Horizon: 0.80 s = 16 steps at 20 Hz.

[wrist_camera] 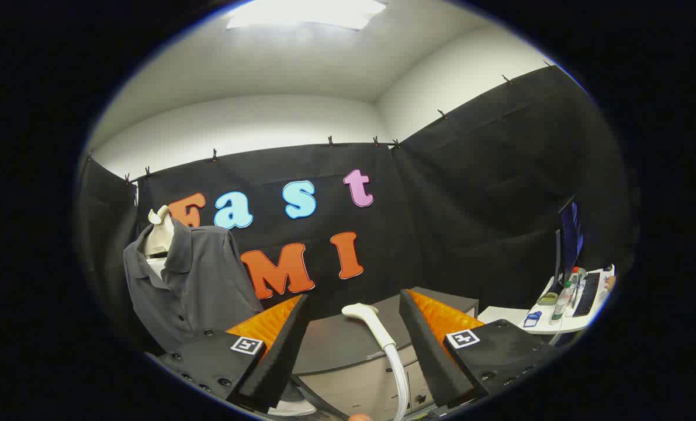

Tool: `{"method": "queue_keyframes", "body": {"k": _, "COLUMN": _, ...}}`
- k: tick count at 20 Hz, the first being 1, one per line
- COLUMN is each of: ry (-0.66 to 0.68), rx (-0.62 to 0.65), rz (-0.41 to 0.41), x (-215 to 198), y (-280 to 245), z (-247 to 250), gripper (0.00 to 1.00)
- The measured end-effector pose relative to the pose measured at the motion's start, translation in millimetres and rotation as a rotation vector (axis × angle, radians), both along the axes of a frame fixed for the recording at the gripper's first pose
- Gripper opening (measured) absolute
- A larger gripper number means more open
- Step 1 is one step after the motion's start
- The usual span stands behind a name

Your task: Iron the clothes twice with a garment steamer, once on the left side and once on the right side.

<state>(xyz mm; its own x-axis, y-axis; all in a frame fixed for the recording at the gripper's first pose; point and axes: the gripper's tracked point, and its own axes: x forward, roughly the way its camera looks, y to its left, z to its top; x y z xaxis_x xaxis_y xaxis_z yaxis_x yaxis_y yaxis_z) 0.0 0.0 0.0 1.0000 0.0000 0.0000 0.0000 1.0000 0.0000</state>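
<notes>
So the steamer head is the thing to look at here: a pale cream wand with a flattened nozzle end, lying on top of a grey cabinet. Its handle runs down toward the camera and turns into a whitish hose that drops over the cabinet's front. It sits right in the gap between the two fingers, a bit beyond their tips, and nothing is touching it.

The gripper is spread wide, with the jaws well apart and nothing clamped in them. There's plenty of room on either side of the wand, and each finger stands clear of it.

The cabinet top around the steamer head is flat and bare, with a clean edge curving in front of it and drawer fronts below. Behind the steamer head the black cloth wall hangs straight down, clipped along its top edge, so the cabinet backs right up to it.

Off to the left of the steamer head, past the left finger, a dark grey polo shirt hangs on a pale dress form. The collar is open and a row of buttons runs down the placket. It hangs a little rumpled, with soft folds down the front.

Well to the right of the steamer head, beyond the right finger, there's a white table with a monitor, a keyboard and a couple of bottles. The ceiling light is bright overhead.
</notes>
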Motion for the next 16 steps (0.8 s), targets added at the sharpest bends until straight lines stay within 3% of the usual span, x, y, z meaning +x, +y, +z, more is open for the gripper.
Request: {"method": "queue_keyframes", "body": {"k": 16, "ry": 0.022, "rx": -0.034, "rz": 0.010, "x": 12.4, "y": 16.2, "z": -6.9, "gripper": 0.98}}
